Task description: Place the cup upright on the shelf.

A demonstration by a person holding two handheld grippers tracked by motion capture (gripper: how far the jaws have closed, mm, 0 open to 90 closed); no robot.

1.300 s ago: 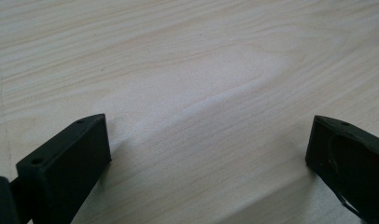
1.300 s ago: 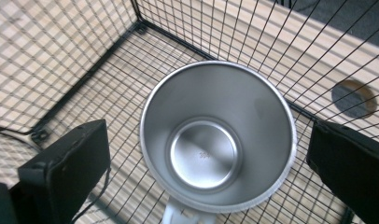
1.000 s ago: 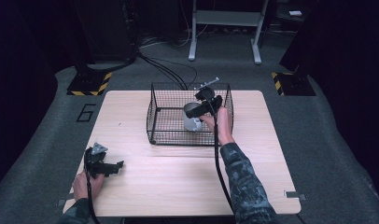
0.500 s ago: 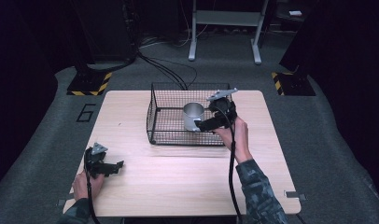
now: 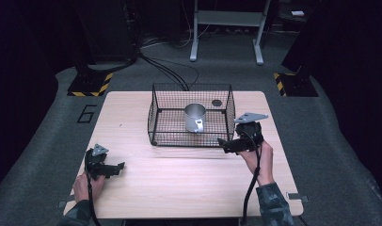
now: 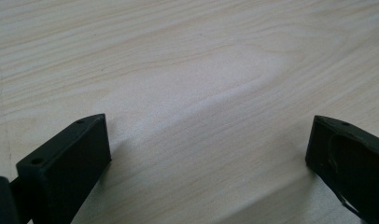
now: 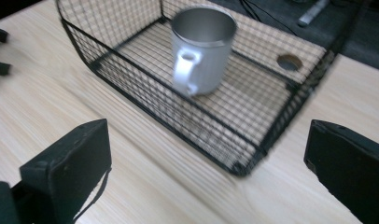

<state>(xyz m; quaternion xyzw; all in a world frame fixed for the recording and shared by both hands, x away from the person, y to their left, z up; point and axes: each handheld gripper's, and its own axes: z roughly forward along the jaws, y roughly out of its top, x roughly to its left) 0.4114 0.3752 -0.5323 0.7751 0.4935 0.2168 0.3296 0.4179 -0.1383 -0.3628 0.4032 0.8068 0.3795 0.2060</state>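
The right gripper (image 5: 223, 143) sits just outside the wire basket (image 5: 154, 115), off the basket's near right corner, held in the person's right hand (image 5: 257, 157) above the wooden table (image 5: 179, 188). Its jaws stand wide apart with nothing between them, released; in the right gripper view (image 7: 206, 158) they frame the basket's near corner with bare tabletop beneath. The grey three-cornered plate on top of this gripper lies level with the basket's right wall, and its cable trails back along the forearm toward the near table edge.

Inside the basket stands the metal mug (image 5: 194, 117), upright on the mesh floor, roughly at the middle and apart from all four walls. In the right gripper view the mug (image 7: 201, 49) turns its handle toward the basket's near wall, mouth open upward. A small dark round thing (image 5: 217, 102) shows near the basket's far right corner; whether it lies on the mesh or on the table beneath is hard to tell, as that view is slightly blurred.

The left gripper (image 5: 121, 165) rests well away from the basket, off its near left side, close to the table's near left corner. Its jaws (image 6: 206, 154) are likewise spread and empty, over plain wood grain
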